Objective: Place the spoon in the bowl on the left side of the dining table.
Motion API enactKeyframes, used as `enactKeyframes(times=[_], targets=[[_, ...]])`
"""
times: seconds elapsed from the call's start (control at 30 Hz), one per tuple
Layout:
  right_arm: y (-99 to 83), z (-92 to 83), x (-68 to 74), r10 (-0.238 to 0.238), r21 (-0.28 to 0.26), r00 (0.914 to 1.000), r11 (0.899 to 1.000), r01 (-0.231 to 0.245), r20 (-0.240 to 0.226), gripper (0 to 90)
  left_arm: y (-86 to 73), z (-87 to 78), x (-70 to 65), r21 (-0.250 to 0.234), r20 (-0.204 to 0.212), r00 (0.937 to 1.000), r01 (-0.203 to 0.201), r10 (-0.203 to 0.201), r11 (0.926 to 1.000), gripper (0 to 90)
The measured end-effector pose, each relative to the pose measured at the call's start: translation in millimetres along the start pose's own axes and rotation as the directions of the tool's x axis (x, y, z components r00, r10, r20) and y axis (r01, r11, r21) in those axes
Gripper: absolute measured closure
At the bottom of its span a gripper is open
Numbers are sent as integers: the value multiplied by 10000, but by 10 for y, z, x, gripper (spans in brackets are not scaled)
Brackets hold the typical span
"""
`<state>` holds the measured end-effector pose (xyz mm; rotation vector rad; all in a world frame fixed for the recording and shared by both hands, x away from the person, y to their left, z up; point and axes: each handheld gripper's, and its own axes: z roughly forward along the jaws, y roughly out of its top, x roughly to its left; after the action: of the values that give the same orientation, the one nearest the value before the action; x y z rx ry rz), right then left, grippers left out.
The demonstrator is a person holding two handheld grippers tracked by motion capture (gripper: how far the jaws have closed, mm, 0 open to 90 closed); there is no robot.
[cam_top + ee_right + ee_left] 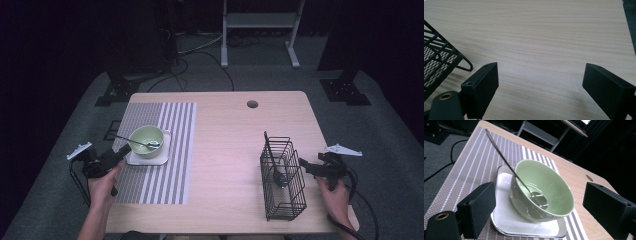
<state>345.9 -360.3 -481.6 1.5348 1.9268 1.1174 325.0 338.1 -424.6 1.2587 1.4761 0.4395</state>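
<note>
A pale green bowl point(146, 140) point(549, 187) stands on a white square plate point(150, 159) point(506, 220) on the striped placemat point(175, 150) point(474, 162). In the bowl lies a metal spoon point(145, 143) point(506, 165), its handle leaning over the rim toward the left. My left gripper point(119, 162) point(540, 195) is open just short of the plate and points at the bowl, touching nothing. My right gripper point(306, 167) point(540, 72) is open over bare table, just right of a black wire basket point(282, 180) point(436, 57) that holds a dark utensil point(276, 167).
The wooden table point(230, 140) has a cable hole point(252, 104) near its far edge. Bare wood lies between the placemat and the basket. On the floor beyond stand a white frame point(260, 22) and dark stands with cables.
</note>
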Motion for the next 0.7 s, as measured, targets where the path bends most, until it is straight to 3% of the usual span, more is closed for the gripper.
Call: enactKeyframes(times=[0.7], targets=[[-1, -4, 0, 48, -32, 10000, 10000, -48, -15, 123, -98, 51, -225, 405, 545, 9966, -644, 621, 9971, 82]])
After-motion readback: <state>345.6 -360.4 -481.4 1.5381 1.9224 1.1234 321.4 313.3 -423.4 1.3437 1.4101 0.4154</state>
